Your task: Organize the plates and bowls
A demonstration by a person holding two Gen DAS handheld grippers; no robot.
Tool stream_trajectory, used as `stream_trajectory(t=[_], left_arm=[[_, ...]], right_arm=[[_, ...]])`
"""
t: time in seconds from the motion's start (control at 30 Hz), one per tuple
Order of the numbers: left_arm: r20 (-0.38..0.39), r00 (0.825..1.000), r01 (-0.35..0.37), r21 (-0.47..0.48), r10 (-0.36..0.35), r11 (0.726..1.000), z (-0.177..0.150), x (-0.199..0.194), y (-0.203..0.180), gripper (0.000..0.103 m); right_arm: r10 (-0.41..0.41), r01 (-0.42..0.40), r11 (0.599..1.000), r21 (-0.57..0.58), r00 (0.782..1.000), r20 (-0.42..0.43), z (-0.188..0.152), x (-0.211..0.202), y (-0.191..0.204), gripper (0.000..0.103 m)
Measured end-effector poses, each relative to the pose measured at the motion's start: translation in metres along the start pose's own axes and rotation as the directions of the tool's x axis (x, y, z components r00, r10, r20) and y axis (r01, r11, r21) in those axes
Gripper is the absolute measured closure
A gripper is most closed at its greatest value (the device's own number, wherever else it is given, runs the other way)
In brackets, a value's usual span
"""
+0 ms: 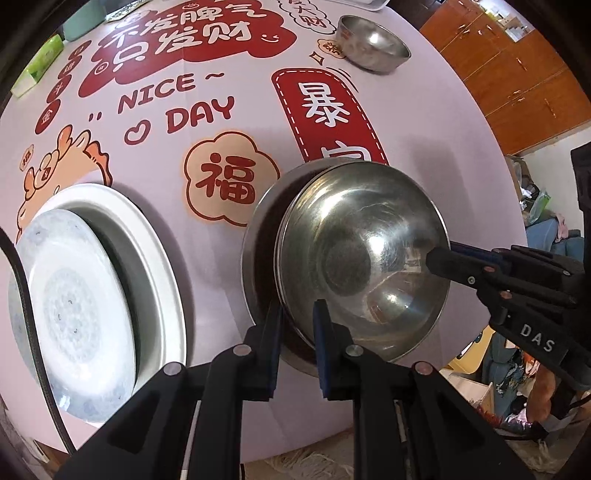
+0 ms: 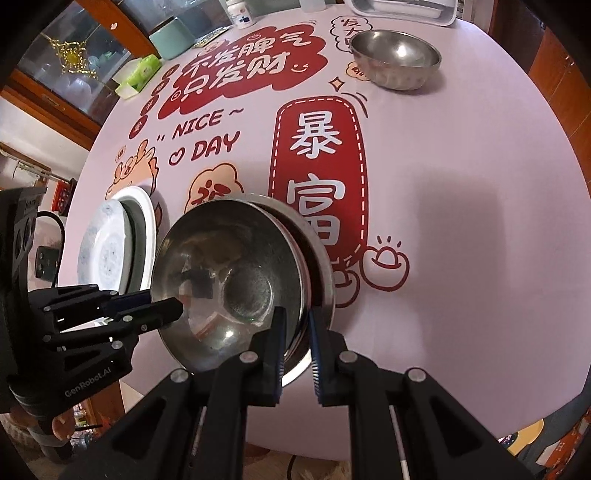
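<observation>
A steel bowl (image 1: 365, 254) sits nested in a larger steel bowl (image 1: 258, 236) near the table's front edge; both show in the right wrist view, the inner bowl (image 2: 229, 280) and the outer bowl (image 2: 325, 273). My left gripper (image 1: 297, 332) straddles the inner bowl's near rim with a small gap. My right gripper (image 2: 297, 325) straddles the opposite rim the same way, and it shows in the left wrist view (image 1: 439, 254). A patterned plate (image 1: 74, 310) lies stacked on a white plate (image 1: 155, 258) to the left. A third steel bowl (image 1: 371, 42) stands far back.
The round table (image 2: 461, 221) has a pink cloth with red print. At the back are a green cup (image 2: 173, 37), a tissue pack (image 2: 140, 72), a white tray (image 2: 402, 9) and a bottle (image 2: 240, 13). A wooden cabinet (image 1: 517, 74) stands behind.
</observation>
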State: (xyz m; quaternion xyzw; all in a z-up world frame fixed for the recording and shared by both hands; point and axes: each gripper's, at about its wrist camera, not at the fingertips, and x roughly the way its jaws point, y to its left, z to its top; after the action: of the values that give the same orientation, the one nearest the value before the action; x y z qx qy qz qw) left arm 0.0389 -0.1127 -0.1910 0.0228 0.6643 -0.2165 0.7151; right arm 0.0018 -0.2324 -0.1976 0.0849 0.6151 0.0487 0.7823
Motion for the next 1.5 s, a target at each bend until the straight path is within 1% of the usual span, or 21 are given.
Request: stream_trajectory(t=[0.03, 0.13, 0.2, 0.23, 0.3, 0.33, 0.37, 0.4, 0.47, 0.53, 0.6, 0.8, 1.17, 1.33, 1.5], left_arm=[[-0.003, 1.0, 0.003, 0.001, -0.003, 1.0, 0.0, 0.0, 0.0, 0.089], [-0.009, 1.0, -0.009, 0.024, 0.009, 1.0, 0.001, -0.001, -0.003, 0.084], [-0.005, 1.0, -0.011, 0.035, 0.011, 0.999, 0.001, -0.004, -0.005, 0.074], [0.003, 1.0, -0.019, 0.041, 0.019, 0.999, 0.002, -0.005, -0.006, 0.071], [0.022, 0.999, -0.036, 0.05, 0.035, 0.998, 0.003, -0.01, -0.007, 0.059], [0.032, 0.999, -0.041, 0.051, 0.039, 0.998, 0.004, -0.014, -0.007, 0.055], [0.045, 0.998, -0.043, 0.051, 0.041, 0.998, 0.004, -0.018, -0.007, 0.049], [0.061, 0.997, -0.047, 0.05, 0.044, 0.998, 0.005, -0.023, -0.007, 0.047], [0.074, 0.996, -0.049, 0.049, 0.045, 0.998, 0.006, -0.029, -0.006, 0.045], [0.083, 0.996, -0.044, 0.041, 0.041, 0.998, 0.007, -0.033, -0.004, 0.041], [0.097, 0.995, -0.034, 0.03, 0.031, 0.999, 0.007, -0.037, -0.003, 0.033], [0.121, 0.993, -0.02, 0.005, 0.019, 1.0, 0.009, -0.042, -0.005, 0.026], [0.164, 0.986, -0.041, 0.009, 0.039, 0.999, 0.013, -0.053, -0.014, 0.025], [0.194, 0.98, -0.057, 0.029, 0.05, 0.998, 0.025, -0.066, -0.021, 0.025], [0.239, 0.968, -0.092, 0.061, 0.075, 0.994, 0.048, -0.082, -0.03, 0.025]], right_arm=[[-0.003, 0.003, 1.0, 0.0, 1.0, -0.002, 0.0, 0.0, 0.0, 0.091], [-0.015, 0.015, 1.0, -0.01, 1.0, -0.004, 0.003, -0.001, 0.0, 0.091], [-0.025, 0.025, 1.0, -0.013, 1.0, 0.006, 0.005, -0.003, 0.001, 0.091], [-0.024, 0.024, 1.0, -0.013, 1.0, 0.013, 0.006, -0.005, 0.001, 0.091], [-0.021, 0.022, 1.0, -0.013, 0.999, 0.024, 0.007, -0.008, 0.001, 0.088], [-0.022, 0.023, 1.0, -0.012, 0.999, 0.032, 0.008, -0.011, 0.0, 0.081], [-0.023, 0.024, 1.0, -0.01, 0.999, 0.042, 0.009, -0.013, 0.0, 0.074], [-0.023, 0.023, 1.0, -0.009, 0.999, 0.048, 0.009, -0.014, 0.0, 0.073], [-0.02, 0.02, 1.0, -0.01, 0.998, 0.054, 0.01, -0.017, 0.001, 0.073], [-0.012, 0.012, 1.0, -0.011, 0.998, 0.059, 0.01, -0.019, 0.002, 0.073], [-0.004, 0.005, 1.0, -0.018, 0.998, 0.063, 0.01, -0.022, 0.004, 0.073], [0.008, -0.005, 0.999, -0.042, 0.997, 0.071, 0.008, -0.027, 0.01, 0.073], [0.033, -0.029, 0.998, -0.051, 0.996, 0.079, 0.008, -0.034, 0.007, 0.073], [0.065, -0.062, 0.997, -0.034, 0.993, 0.097, 0.015, -0.042, -0.004, 0.073], [0.086, -0.083, 0.996, -0.028, 0.989, 0.12, 0.028, -0.052, -0.015, 0.073]])
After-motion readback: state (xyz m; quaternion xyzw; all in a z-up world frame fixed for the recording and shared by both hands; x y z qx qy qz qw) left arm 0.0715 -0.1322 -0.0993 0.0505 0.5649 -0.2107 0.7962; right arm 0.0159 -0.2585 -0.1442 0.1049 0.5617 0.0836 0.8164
